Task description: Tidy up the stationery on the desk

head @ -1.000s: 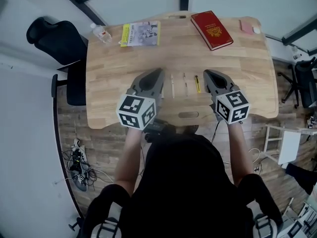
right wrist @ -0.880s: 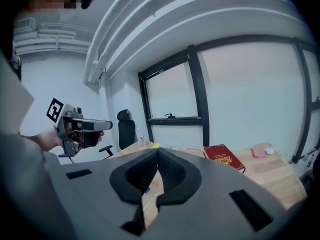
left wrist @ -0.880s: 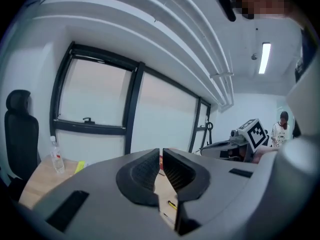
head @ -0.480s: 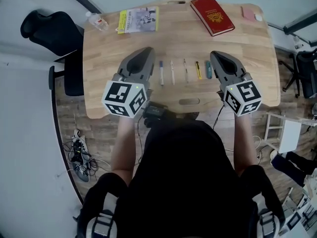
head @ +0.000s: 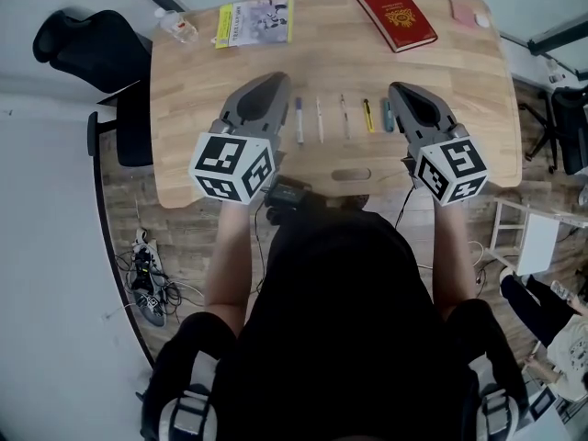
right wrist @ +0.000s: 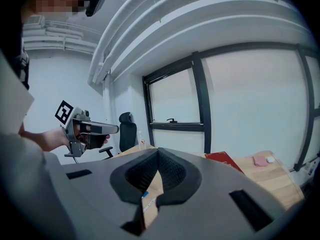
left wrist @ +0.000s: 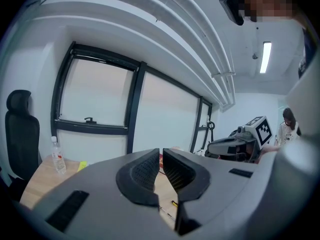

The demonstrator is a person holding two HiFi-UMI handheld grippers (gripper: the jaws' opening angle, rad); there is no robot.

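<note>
Pens (head: 344,118) lie five in a row on the pale wooden bench (head: 193,127), parallel and apart, each pointing near to far. The row runs from a blue-capped pen (head: 299,119) nearest the left gripper (head: 273,85) to a yellow pen (head: 367,115) and a teal pen (head: 387,115) just beside the right gripper (head: 400,95). I judge each one light, stiff and slim, with a smooth round plastic barrel that could roll or squirt out of a careless pinch. I would take one across mid-barrel, jaws square to its length and low against the wood. My left jaws stand almost together, only a sliver between the ribbed pads and nothing in it; my right jaws are fully closed and empty. Along the far edge lie a red hardback book (head: 395,15), flat and rigid, best lifted by an edge, and a yellow-spined booklet (head: 254,23), thin and probably floppy. A clear water bottle (head: 175,26) is at the far left corner, and a small pink thing (head: 462,12) that I cannot identify is at the far right.
</note>
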